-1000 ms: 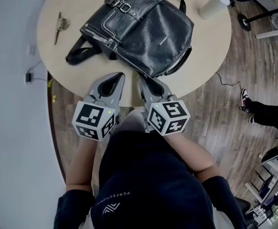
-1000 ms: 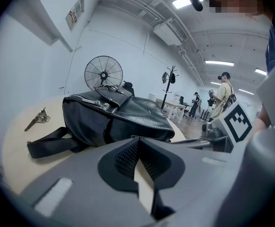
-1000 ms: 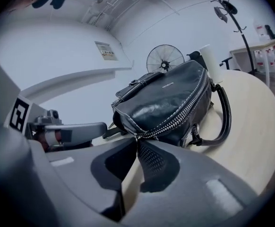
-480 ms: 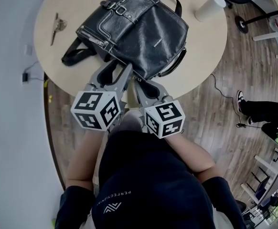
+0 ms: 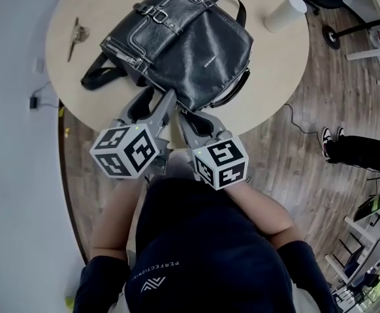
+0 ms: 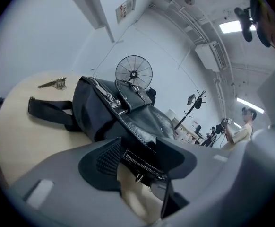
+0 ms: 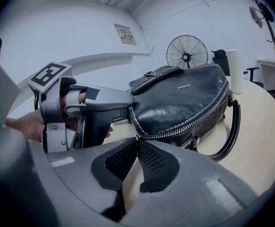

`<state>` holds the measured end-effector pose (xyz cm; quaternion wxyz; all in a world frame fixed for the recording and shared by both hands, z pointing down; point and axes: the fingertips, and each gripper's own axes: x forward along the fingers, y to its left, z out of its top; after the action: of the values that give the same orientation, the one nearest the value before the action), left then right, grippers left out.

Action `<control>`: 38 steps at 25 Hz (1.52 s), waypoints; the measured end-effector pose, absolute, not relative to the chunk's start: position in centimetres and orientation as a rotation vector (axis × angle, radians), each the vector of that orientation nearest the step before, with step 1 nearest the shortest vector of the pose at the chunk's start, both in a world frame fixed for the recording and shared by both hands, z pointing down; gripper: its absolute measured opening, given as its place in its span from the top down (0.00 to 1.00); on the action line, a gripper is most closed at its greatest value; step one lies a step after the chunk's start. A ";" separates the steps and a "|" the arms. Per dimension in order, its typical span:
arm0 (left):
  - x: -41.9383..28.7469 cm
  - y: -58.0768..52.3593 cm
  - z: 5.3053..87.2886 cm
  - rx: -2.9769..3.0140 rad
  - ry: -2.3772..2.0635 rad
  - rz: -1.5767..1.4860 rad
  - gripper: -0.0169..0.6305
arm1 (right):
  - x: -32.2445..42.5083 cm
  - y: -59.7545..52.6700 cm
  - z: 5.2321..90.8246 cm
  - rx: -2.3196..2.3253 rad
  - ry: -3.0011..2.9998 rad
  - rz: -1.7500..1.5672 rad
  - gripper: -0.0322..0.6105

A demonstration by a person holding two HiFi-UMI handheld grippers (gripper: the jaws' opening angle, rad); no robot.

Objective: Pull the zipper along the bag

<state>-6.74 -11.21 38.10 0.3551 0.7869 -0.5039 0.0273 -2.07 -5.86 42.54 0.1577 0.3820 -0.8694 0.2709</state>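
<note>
At the near corner of the bag (image 5: 190, 41), which is lying on the surface (image 5: 268, 70), we are opening the left tongs (image 5: 158, 98) (shut a second ago) around that corner. The right tongs (image 5: 185, 115) are staying pressed together at the end of the zipper (image 7: 189, 122), so we are likely readying to brace and pull.

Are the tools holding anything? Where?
The right tool seems to pinch the zipper by its end, at the black bag's corner. The left tool is opening around that corner, gripping nothing.
</note>
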 end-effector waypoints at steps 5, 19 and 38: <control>-6.8 -11.9 38.5 1.939 -1.238 -0.003 0.59 | -2.1 -5.7 42.4 1.031 -2.492 0.757 0.93; -6.1 -12.9 38.8 1.929 -1.118 0.056 0.78 | -1.0 -5.1 42.2 0.891 -2.513 0.637 0.93; -6.7 -13.0 39.1 1.885 -1.143 0.023 0.85 | 2.5 -5.2 41.7 0.719 -2.530 0.616 0.93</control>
<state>-6.69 -13.02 39.08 0.4516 0.7628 -0.4627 0.0092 2.49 -5.24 41.65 0.2181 0.2598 -0.9140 0.2224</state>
